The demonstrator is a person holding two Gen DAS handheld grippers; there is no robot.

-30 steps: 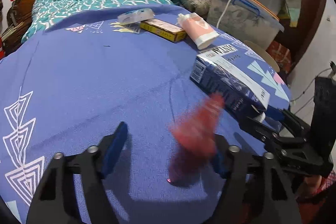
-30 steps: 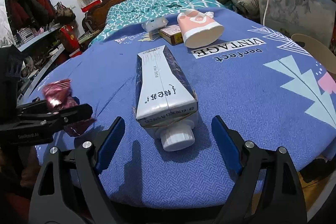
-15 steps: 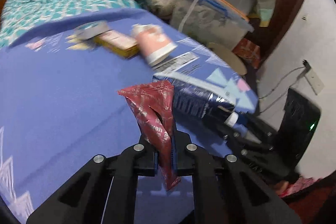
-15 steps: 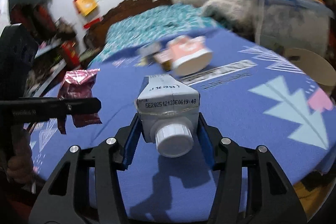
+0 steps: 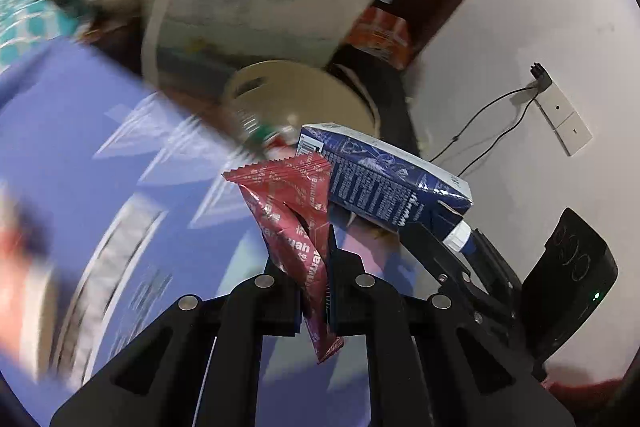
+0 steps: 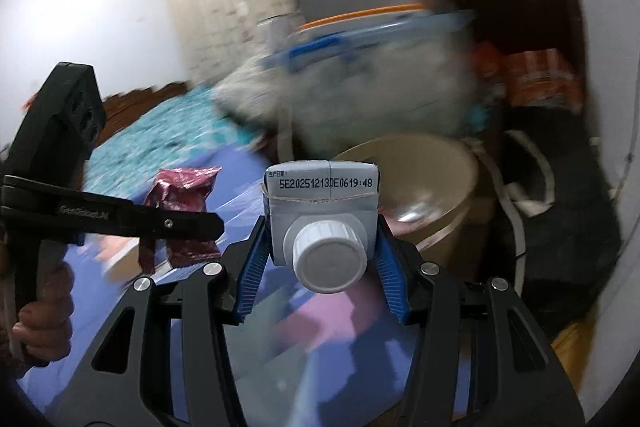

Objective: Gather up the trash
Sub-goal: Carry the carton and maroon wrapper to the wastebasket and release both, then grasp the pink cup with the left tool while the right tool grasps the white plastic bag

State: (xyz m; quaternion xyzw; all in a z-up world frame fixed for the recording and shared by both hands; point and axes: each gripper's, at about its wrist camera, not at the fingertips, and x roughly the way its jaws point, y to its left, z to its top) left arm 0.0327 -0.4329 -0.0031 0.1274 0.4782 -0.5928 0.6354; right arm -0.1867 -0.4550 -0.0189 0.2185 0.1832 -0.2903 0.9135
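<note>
red foil wrapper (image 5: 294,223) sits pinched between the closed jaws of the left gripper (image 5: 314,291), its crinkled top standing up and its tail hanging below them. the right gripper (image 6: 322,269) has its blue-padded jaws clamped on the cap end of a dark blue carton (image 6: 322,201), white screw cap facing the camera. both items are held in the air above the blue bedspread (image 5: 80,147), near a round beige bin (image 6: 432,183) beside the bed. the background is blurred.
</note>
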